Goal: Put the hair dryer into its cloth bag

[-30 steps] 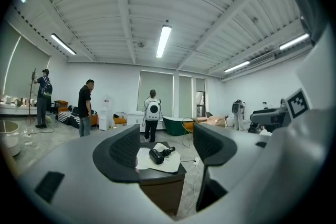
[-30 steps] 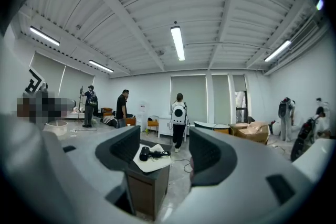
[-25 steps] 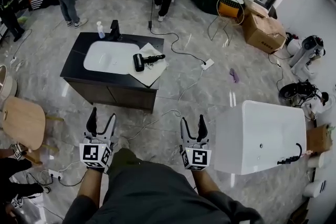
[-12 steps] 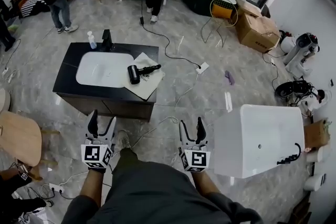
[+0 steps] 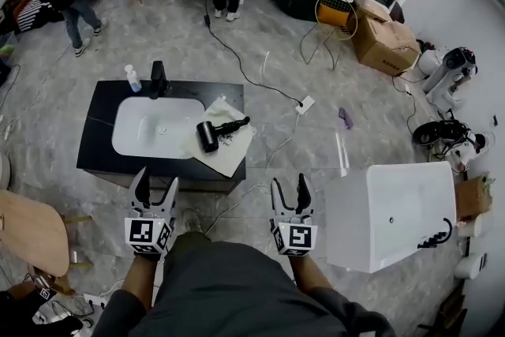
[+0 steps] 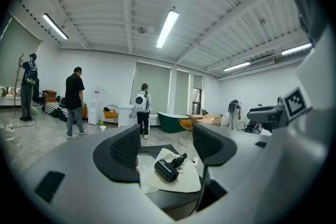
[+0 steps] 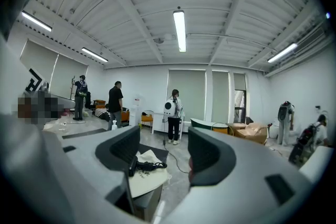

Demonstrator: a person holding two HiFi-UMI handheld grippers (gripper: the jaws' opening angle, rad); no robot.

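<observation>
Head view: The hair dryer (image 5: pixel 215 135) lies on its pale cloth bag (image 5: pixel 233 154), at the right end of a black counter (image 5: pixel 99 150) beside a white sink (image 5: pixel 154 126). The left gripper (image 5: pixel 155 184) and right gripper (image 5: pixel 289 185) are held low, short of the counter.
Left gripper view: Jaws spread, nothing between them; the hair dryer shows beyond the gap.
Right gripper view: Jaws spread and empty; the hair dryer lies on the bag ahead, to the left.
</observation>
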